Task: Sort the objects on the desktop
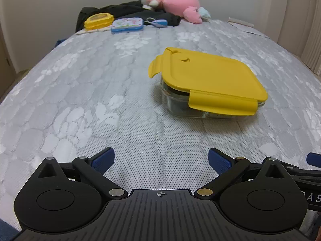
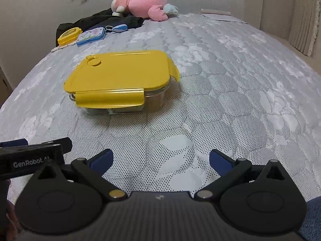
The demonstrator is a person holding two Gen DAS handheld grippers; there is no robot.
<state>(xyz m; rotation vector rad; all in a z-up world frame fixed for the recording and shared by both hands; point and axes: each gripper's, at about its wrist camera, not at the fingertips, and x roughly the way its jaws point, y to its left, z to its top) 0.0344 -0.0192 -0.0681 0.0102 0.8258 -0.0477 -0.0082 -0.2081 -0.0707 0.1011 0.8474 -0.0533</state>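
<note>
The glass container [image 1: 202,100] with the yellow lid [image 1: 208,76] is being seen lying mid-bed [image 1: 100,80], its long axis running crosswise. It is being faced ahead-right of the left tongs [image 1: 161,160] and ahead-left of the right tongs [image 2: 160,160]; both are being held spread wide, empty, about equally near.

2 yellow-lid boxes [image 1: 208,80] [image 1: 98,21], 1 blue case [image 1: 127,25], 1 plush [image 1: 172,4].

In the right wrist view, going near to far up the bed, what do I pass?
Right hand-held gripper, open → glass container with yellow lid → blue tin and small yellow box, about level → black clothing → pink plush toy by the wall.
</note>
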